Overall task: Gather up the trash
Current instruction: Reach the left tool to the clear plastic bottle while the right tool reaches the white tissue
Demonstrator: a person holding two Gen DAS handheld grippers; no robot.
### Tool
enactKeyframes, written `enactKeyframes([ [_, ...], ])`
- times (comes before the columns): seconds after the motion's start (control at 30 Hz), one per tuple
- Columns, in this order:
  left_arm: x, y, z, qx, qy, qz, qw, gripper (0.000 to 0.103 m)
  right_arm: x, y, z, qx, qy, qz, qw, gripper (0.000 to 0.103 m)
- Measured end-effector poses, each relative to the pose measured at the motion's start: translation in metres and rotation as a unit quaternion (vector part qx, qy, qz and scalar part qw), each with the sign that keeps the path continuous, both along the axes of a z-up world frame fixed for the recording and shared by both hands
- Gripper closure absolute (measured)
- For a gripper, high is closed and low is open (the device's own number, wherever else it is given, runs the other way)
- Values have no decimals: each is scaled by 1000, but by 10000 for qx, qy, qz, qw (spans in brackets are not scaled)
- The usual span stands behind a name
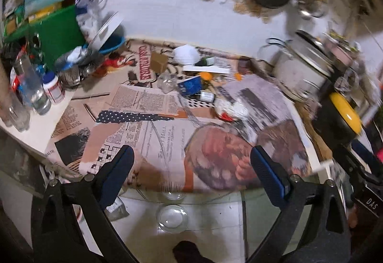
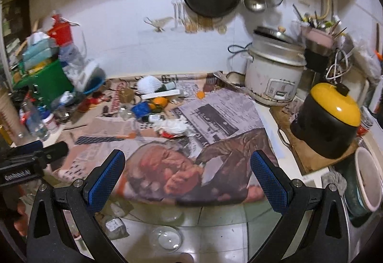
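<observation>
Both grippers, left gripper (image 1: pixel 191 167) and right gripper (image 2: pixel 188 169), gape wide and empty; advance toward crumpled wrapper (image 2: pixel 173 127) ahead of the fingers.

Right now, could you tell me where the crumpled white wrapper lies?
The crumpled white wrapper lies mid-table on the newspaper, just in front of the small blue box.
</observation>
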State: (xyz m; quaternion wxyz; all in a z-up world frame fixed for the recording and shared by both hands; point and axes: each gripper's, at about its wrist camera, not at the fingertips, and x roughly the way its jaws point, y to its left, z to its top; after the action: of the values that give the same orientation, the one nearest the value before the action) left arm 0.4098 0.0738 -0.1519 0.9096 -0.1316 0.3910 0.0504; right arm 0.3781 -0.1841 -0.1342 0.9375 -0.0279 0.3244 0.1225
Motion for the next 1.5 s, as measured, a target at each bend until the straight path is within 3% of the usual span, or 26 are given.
enactKeyframes([
  [0.23, 78, 14, -45, 48, 622, 209, 9978, 4, 81, 13, -37, 97, 743, 276, 9968, 0],
  [0.37, 118, 28, -63, 87, 721, 261, 9970, 6, 116, 28, -56, 146, 1125, 383, 9928, 0],
  [0.53, 172, 54, -85, -270, 1000, 52, 9946, 14, 153, 42, -72, 295, 1405, 151, 9895, 0],
  [0.6, 194, 63, -96, -265, 1189, -78, 9925, 23, 167, 46, -78, 387, 1532, -31, 9874, 0],
  [0.77, 240, 84, -112, -237, 1512, -306, 9878, 26, 198, 56, -100, 789, 2062, -601, 9735, 0],
  [0.93, 279, 101, -119, -213, 1499, -563, 9869, 26, 221, 65, -131, 1217, 2664, -1147, 9492, 12],
  [1.03, 298, 102, -128, -115, 1537, -807, 9847, 26, 226, 68, -140, 1332, 2793, -1380, 9409, 17],
  [1.17, 314, 103, -141, -309, 1601, -1029, 9812, 27, 232, 71, -146, 1340, 2881, -1520, 9359, 24],
  [1.33, 326, 101, -150, -399, 1608, -1145, 9795, 41, 240, 71, -154, 1771, 3078, -1501, 9227, 37],
  [1.43, 330, 100, -152, -438, 1585, -1127, 9799, 53, 244, 74, -156, 1814, 3102, -1464, 9216, 43],
  [1.5, 330, 100, -152, -422, 1556, -1073, 9811, 56, 247, 76, -156, 1814, 3099, -1385, 9230, 53],
])
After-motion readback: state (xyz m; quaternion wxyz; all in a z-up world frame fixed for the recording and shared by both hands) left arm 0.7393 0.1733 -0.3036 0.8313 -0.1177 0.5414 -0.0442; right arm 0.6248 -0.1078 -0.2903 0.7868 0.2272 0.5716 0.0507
